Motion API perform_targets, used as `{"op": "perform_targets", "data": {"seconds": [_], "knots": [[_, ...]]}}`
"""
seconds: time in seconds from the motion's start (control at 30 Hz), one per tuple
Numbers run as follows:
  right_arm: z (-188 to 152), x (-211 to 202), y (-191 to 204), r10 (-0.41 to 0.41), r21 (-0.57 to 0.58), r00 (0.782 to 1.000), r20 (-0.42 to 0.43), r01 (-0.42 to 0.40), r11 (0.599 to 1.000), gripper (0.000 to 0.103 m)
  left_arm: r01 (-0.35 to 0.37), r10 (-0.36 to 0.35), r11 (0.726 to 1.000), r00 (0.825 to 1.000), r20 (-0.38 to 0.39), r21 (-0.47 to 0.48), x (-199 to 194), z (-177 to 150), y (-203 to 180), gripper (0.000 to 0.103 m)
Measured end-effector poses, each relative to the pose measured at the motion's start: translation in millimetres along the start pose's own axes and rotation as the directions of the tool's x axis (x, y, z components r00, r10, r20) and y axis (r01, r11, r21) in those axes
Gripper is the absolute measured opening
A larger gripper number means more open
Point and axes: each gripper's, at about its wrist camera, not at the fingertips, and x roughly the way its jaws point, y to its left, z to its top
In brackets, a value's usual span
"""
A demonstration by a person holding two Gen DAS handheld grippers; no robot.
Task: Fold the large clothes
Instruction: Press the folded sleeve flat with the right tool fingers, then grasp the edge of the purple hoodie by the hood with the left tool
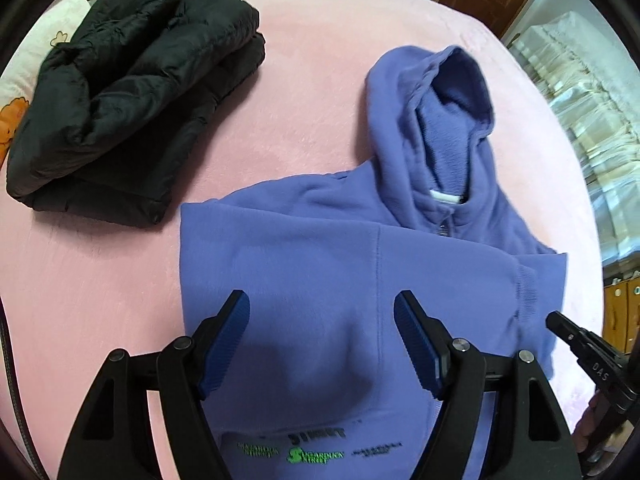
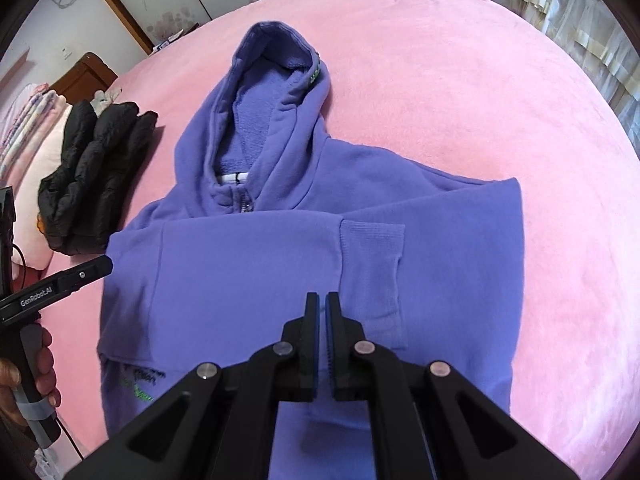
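Note:
A purple zip hoodie (image 1: 320,248) (image 2: 248,272) lies flat on the pink bed (image 1: 312,80) (image 2: 480,100), its hood (image 1: 432,120) (image 2: 272,92) pointing away. Both sleeves are folded in across the chest, and a ribbed cuff (image 2: 372,264) (image 1: 528,292) rests on top. My left gripper (image 1: 322,298) hovers over the left half of the chest, open, with nothing between its blue pads. My right gripper (image 2: 322,298) is shut above the cloth just beside the cuff, and no fabric shows between its fingers. Green print shows at the hoodie's near hem.
A folded black puffer jacket (image 1: 132,92) (image 2: 96,172) sits on the bed to the left of the hoodie. Pillows (image 2: 36,120) lie behind it at the headboard. Bare pink blanket stretches to the right and beyond the hood. Curtains (image 1: 580,100) hang past the bed's right edge.

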Motion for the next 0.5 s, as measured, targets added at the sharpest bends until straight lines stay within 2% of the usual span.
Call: {"op": "perform_targets", "data": {"seconds": [0.2,0.37,0.5], "knots": [[12,-21,2,0.011,-0.013,0.999,0.03,-0.011,1.0,0.003,0.002,-0.002,0.999,1.0,0.013,0.05,-14,24,-4,0.073],[49,-37,9,-0.007,-0.069,0.996,0.09,0.013,0.998,0.003,0.013,-0.018,0.995,0.999,0.048,0.094,-18,79,-15,0.073],[95,-46,8,-0.028,-0.064,0.988,0.153,0.038,0.997,0.003,0.012,-0.021,0.992,0.997,0.069,0.128,-10,127,-27,0.073]]}}
